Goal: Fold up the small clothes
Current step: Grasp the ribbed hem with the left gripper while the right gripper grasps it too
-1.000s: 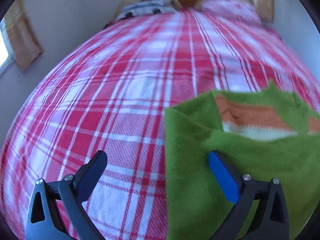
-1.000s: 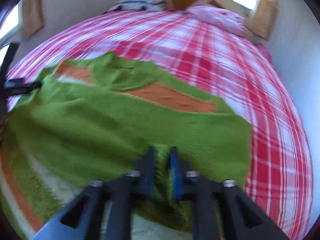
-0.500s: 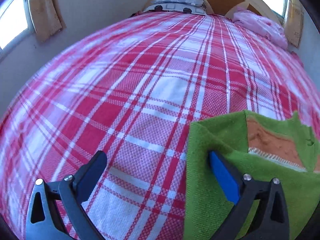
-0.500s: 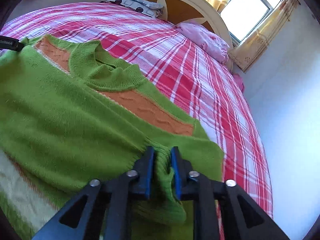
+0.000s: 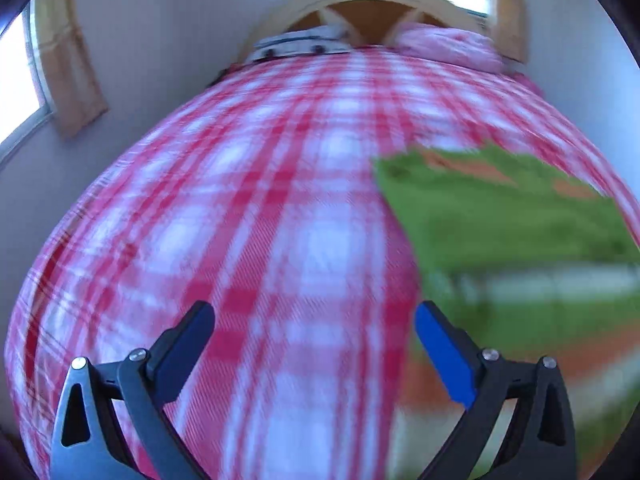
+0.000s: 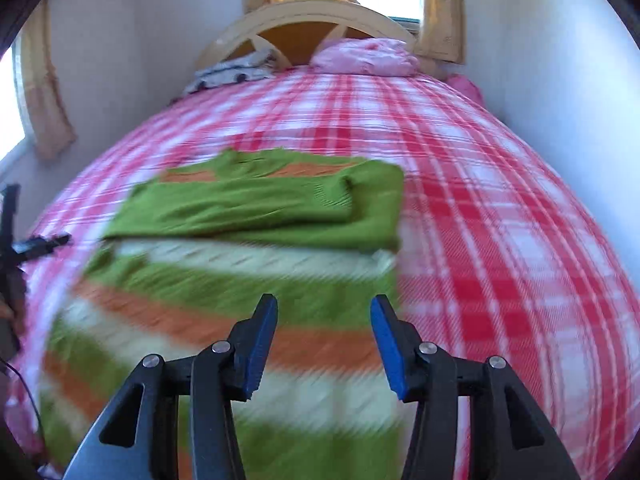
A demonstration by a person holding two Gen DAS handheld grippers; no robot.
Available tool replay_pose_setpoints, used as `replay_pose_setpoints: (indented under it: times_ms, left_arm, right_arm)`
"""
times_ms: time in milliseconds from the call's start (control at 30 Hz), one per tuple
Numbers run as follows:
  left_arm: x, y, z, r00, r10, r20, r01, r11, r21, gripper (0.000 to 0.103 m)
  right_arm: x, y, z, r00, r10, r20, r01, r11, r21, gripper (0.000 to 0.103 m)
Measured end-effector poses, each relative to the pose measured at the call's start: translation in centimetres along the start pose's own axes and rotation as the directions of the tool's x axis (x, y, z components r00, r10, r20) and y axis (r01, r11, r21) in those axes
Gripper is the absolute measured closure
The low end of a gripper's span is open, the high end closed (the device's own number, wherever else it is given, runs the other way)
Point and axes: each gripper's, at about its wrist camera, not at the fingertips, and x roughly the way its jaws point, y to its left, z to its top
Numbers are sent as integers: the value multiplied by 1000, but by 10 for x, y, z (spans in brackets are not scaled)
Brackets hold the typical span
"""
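- The right gripper (image 6: 324, 340), clamped on a bunched green fold of the sweater half a second ago, is now seen with its blue-padded jaws spread apart and nothing between them.
- The fold that was held has been released: the sleeve (image 6: 256, 208) now lies flat across the chest of the striped knit sweater (image 6: 224, 320), its ribbed cuff near the sweater's right edge.
- The left gripper (image 5: 314, 340) is seen wide open and empty, as in the earlier frames, with its right pad at the sweater's left edge and its left pad over bare bedspread.
- In the left wrist view the sweater (image 5: 520, 240) now reaches further from the headboard side than before, with white and orange bands showing below the green; the frame is motion-blurred.
- The sweater is laid on the red-and-white plaid bedspread (image 6: 500, 240), collar towards the headboard (image 6: 304, 24), well short of the pillows.
- The knit is fuzzy, in green, orange and off-white horizontal stripes; the folded outline is roughly rectangular.
- The bedspread is a woven check fabric; the headboard is an arched cream frame with spokes.
- A pink pillow (image 6: 368, 58) and a pale spotted one (image 6: 236, 70) are set against the headboard.
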Motion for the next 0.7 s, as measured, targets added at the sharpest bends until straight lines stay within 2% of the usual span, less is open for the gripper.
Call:
replay_pose_setpoints:
  times_ms: [167, 267, 333, 533, 633, 700]
  left_arm:
    - [-27, -1, -53, 993, -122, -12, 122, 993, -1, 1]
    - [-43, 10, -82, 971, -239, -19, 238, 970, -47, 1]
    - [-53, 12, -97, 959, -285, -14, 284, 958, -50, 1]
    - [-84, 5, -138, 948, -317, -36, 318, 948, 25, 1]
    - [-93, 0, -158, 950, -309, -42, 311, 949, 54, 1]
    - [-91, -3, -168, 952, -298, -76, 302, 952, 56, 1]
  right_arm:
    - [-54, 26, -43, 999, 7, 41, -5, 999, -48, 53]
    - [-75, 24, -65, 999, -1, 45, 3, 999, -37, 53]
    - [-84, 21, -79, 999, -10, 38, 11, 999, -30, 53]
    - [-108, 12, -122, 999, -27, 38, 26, 999, 19, 53]
    - [-116, 11, -137, 999, -15, 33, 14, 999, 52, 53]
    - [-115, 10, -142, 1000, -4, 5, 4, 998, 70, 53]
